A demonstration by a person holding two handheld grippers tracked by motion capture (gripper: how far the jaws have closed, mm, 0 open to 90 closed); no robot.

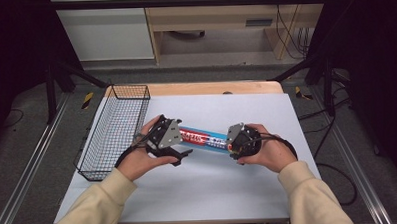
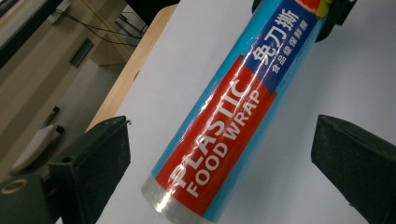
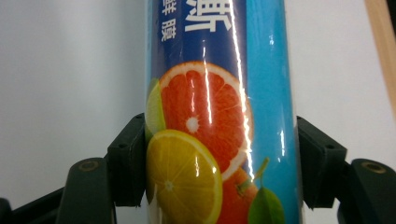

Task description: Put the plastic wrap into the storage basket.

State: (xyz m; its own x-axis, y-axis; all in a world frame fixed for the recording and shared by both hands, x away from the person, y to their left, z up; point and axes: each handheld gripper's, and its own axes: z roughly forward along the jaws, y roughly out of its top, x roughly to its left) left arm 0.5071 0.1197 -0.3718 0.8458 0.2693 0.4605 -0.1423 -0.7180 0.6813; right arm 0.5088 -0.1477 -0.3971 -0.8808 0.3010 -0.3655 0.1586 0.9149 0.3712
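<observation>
White sheet covers the wooden table, with a black wire mesh basket along its left edge, long side running near to far.

Long cylindrical roll of plastic food wrap, blue with a red label band and citrus fruit printed at one end, lies left to right between the two hands, above the middle of the table. Whether it rests on the sheet or hangs just clear of it I cannot tell.

Right hand-held gripper: jaws pinched on the fruit end of the roll, one pad against each side, as the right gripper view shows.

Left hand-held gripper: jaws spread wide. In the left gripper view the roll's red-label end sits between the pads with a clear gap on either side, so no grip there.

Key relation: the roll's long axis points left toward the basket, label end nearest it. Basket lies just beyond the left hand, well apart from the right. Judgement: the left hand is nearer for guiding the roll in, but the roll must turn to match the basket's long side.
</observation>
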